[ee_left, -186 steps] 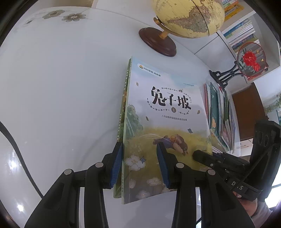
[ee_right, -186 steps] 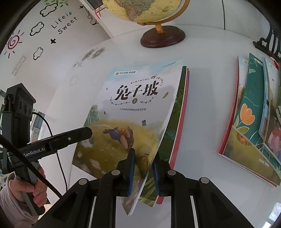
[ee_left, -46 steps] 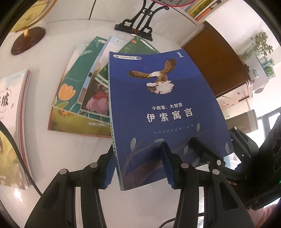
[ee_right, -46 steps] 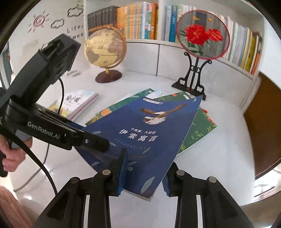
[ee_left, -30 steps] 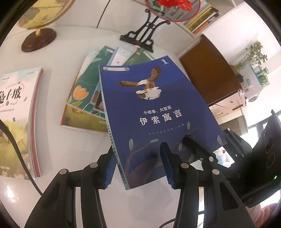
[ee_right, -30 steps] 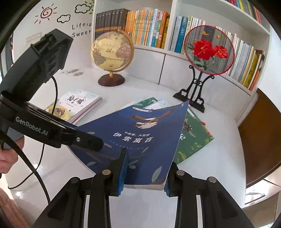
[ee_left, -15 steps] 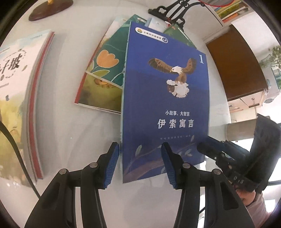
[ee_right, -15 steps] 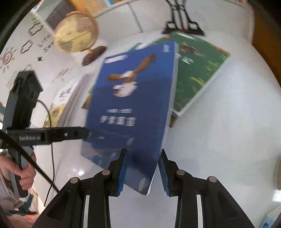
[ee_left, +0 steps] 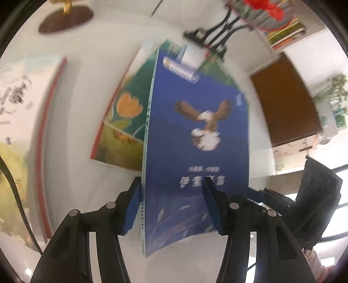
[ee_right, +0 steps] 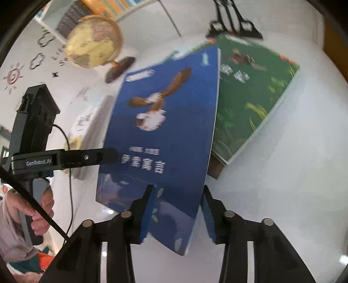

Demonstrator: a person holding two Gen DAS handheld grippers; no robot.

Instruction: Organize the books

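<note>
A blue book with an eagle on its cover (ee_left: 195, 139) is held above the white table (ee_left: 71, 122), over a fanned pile of books (ee_left: 121, 122). My left gripper (ee_left: 171, 202) grips the book's left spine edge. My right gripper (ee_right: 177, 209) grips its right edge; the book shows there too (ee_right: 161, 122). The left gripper's finger (ee_right: 91, 157) crosses the right wrist view. A finished stack with a rabbit-cover book (ee_left: 19, 135) lies at the left. Both views are blurred.
A globe (ee_right: 93, 43) on a wooden base (ee_left: 65, 19) stands at the back left. A black stand with a red round fan (ee_left: 219, 30) is at the back. A green book (ee_right: 252, 104) lies under the blue one. A brown cabinet (ee_left: 285, 102) is at the right.
Both grippers have tilted the blue book and carried it lower and leftward over the fanned pile. The stack with the rabbit book has come closer in the left view.
</note>
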